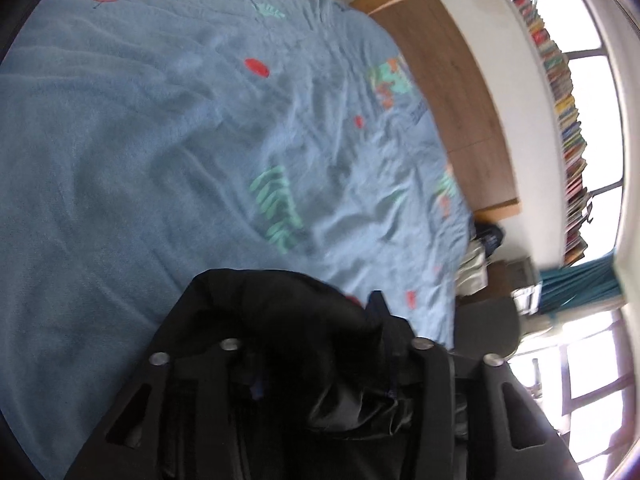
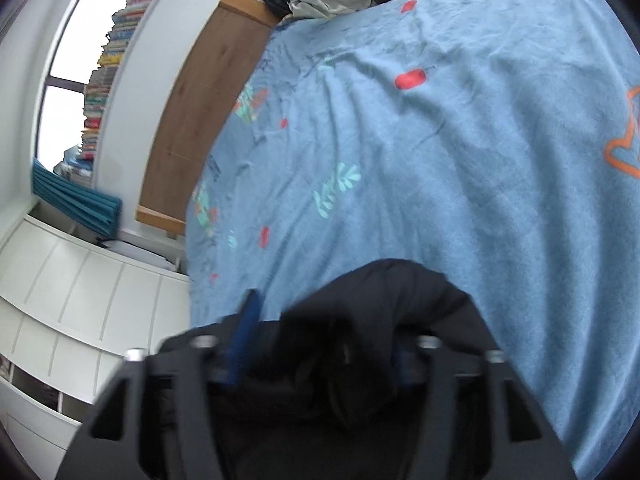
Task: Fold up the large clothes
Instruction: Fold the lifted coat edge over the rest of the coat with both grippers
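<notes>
Black garment on blue bedspread.
Left tongs and right tongs both parted, cloth bunched loosely between the fingers, ungripped.

No writing can be read: the spines of the colourful books beyond the tongs are too blurred.

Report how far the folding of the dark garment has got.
Done: the black garment lies bunched on the blue bedspread. In hand: it sits between the jaws of the left gripper and right gripper. Left: no neat fold is visible yet.
</notes>
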The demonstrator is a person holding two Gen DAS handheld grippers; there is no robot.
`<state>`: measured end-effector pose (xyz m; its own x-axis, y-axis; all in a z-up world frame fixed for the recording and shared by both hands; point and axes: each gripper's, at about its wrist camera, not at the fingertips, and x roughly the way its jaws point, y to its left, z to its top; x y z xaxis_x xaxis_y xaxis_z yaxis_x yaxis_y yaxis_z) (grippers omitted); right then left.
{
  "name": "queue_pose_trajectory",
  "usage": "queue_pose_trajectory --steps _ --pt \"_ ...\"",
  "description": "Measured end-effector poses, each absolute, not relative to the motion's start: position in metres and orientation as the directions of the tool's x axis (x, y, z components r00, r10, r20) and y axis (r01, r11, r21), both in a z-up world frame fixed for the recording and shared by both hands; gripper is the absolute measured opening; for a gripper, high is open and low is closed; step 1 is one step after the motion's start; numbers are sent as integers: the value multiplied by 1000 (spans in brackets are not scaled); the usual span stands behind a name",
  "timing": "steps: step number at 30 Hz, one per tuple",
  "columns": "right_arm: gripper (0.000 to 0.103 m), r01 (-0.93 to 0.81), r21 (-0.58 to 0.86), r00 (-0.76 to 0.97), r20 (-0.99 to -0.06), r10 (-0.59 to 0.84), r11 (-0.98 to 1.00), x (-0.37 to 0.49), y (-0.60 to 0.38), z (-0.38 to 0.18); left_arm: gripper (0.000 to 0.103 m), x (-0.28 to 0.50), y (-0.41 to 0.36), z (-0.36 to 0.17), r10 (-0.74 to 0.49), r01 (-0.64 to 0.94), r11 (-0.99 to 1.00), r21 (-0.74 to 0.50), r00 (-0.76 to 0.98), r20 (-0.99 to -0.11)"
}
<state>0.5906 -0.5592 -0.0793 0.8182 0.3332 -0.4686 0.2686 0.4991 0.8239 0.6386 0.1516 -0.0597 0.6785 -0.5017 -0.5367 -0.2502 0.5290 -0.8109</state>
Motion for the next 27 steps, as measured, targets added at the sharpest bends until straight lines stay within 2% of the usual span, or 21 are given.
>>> queue_pose_trajectory --steps 1,3,8,13,20,23,27 --pt "84 278 807 827 -477 298 520 588 -562 -69 62 636 157 -51 -502 -243 513 -824 694 -517" --pt "87 274 793 837 -475 271 543 588 -565 -55 65 632 161 -31 -459 -235 544 -806 720 -520" --pt "87 191 723 849 -461 258 663 570 -555 1 66 616 152 15 -398 -185 674 -715 725 -562" --pt "87 62 618 828 -471 306 784 546 -499 40 66 581 89 43 -393 -44 824 -565 675 -625" --pt "87 -120 430 751 -550 365 895 536 -385 45 66 550 -16 34 -441 165 887 -432 585 -681" --pt "87 -169 379 707 -597 380 910 550 -344 31 66 562 -46 19 -397 190 915 -355 576 -714" --pt "87 -174 224 671 -686 282 959 583 -306 -1 72 596 -68 -1 -343 176 938 -297 576 -742"
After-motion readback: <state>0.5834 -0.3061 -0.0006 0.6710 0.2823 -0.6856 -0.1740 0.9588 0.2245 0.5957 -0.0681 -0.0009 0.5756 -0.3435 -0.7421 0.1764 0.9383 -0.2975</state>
